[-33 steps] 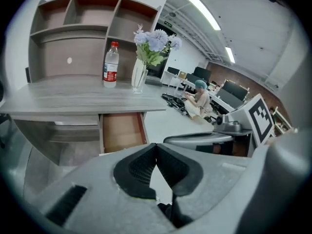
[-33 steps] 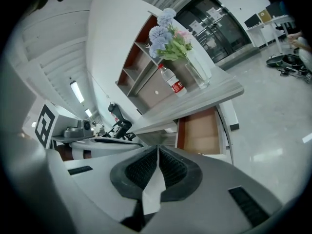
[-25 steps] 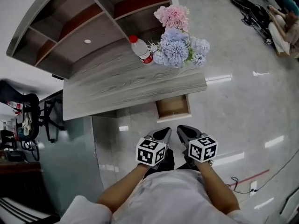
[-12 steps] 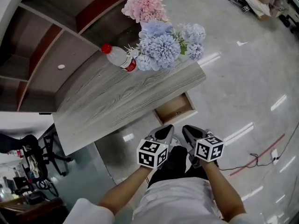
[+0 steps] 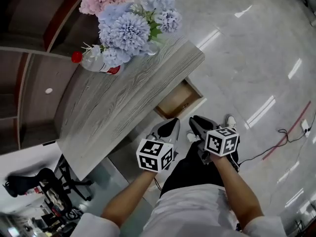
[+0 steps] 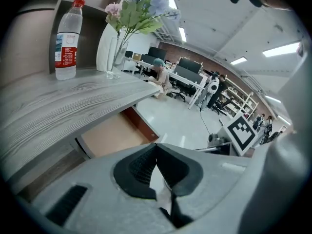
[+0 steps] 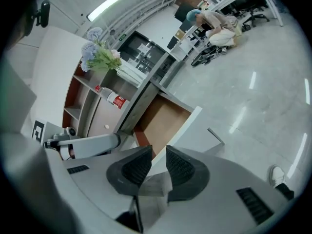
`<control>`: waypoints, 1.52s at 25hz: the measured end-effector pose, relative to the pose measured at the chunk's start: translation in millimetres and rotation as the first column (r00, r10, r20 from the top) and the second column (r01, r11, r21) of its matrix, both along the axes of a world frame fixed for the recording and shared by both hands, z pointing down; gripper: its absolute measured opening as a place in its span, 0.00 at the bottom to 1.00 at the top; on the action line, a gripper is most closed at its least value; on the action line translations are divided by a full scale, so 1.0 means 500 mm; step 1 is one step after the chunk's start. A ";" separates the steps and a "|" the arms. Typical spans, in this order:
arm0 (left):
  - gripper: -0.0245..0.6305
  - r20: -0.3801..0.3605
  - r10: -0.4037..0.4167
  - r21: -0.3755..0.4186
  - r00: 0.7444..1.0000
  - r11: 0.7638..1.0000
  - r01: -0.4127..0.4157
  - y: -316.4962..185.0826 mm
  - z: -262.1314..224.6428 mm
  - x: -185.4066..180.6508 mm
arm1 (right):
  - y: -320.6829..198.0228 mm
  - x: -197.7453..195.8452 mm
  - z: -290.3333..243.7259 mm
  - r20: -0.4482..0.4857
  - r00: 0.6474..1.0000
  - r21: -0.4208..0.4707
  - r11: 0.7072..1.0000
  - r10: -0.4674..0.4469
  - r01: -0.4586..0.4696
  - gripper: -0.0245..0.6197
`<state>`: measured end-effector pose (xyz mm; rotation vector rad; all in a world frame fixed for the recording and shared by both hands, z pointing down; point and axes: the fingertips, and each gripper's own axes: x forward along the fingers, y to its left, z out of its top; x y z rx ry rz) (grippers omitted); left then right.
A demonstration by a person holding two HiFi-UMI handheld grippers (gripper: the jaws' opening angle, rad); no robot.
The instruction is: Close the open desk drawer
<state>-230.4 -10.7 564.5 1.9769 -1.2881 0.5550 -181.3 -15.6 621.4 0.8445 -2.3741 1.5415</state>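
1. Now, at the left of the head view, a shelf unit (image 5: 24, 78) backs the grey wood-grain desk (image 5: 123, 107), which runs diagonally from lower left to upper centre. A water bottle (image 5: 94, 63) and a vase of blue and pink flowers (image 5: 126, 26) stand near its far end, well apart from the working edge, so a push on the drawer should not disturb them.
2. Just right of the desk's edge, at mid-frame, the drawer (image 5: 177, 100) juts out from under the top. It is open, its pale brown inside is bare as far as can be seen, and its white front faces the person. Set so, a straight push should send it home.
3. Below it, the left gripper (image 5: 170, 128) points forward and down toward the drawer, near but not touching. Its own view shows the jaw tips meeting with nothing between them. It is probably held alongside as a second pusher.
4. To its right, the right gripper (image 5: 197, 126) lies parallel, lined up with the drawer's white front. Its jaws have just been opening and stand a little apart, gripping nothing; only the front's edge shows beyond the gap.
5. Both bare forearms reach up from the bottom of the frame, wrists side by side and marker cubes uppermost. The closing push seems about to begin, with no contact made yet.
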 end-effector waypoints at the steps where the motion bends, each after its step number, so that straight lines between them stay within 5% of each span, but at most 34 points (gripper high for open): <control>1: 0.04 0.006 0.003 -0.001 1.000 1.000 -0.003 0.002 0.004 -0.004 | -0.002 -0.001 0.006 0.014 1.000 -0.009 1.000 0.024 -0.024 0.14; 8: 0.04 0.031 0.021 -0.020 0.999 1.000 -0.021 0.015 0.028 -0.018 | -0.011 -0.014 0.052 0.100 0.977 -0.108 0.978 0.188 -0.177 0.26; 16: 0.04 0.042 0.036 -0.023 0.998 0.999 -0.035 0.017 0.030 -0.029 | -0.023 -0.036 0.095 0.119 0.954 -0.173 0.952 0.276 -0.254 0.30; 25: 0.04 0.041 0.008 -0.022 0.999 1.000 -0.007 0.006 0.026 -0.045 | -0.030 -0.049 0.101 0.149 0.944 -0.235 0.938 0.293 -0.254 0.29; 38: 0.04 0.033 0.008 -0.009 0.999 1.000 -0.007 -0.017 0.016 -0.035 | -0.033 -0.053 0.042 0.215 0.937 -0.207 0.950 0.276 -0.232 0.29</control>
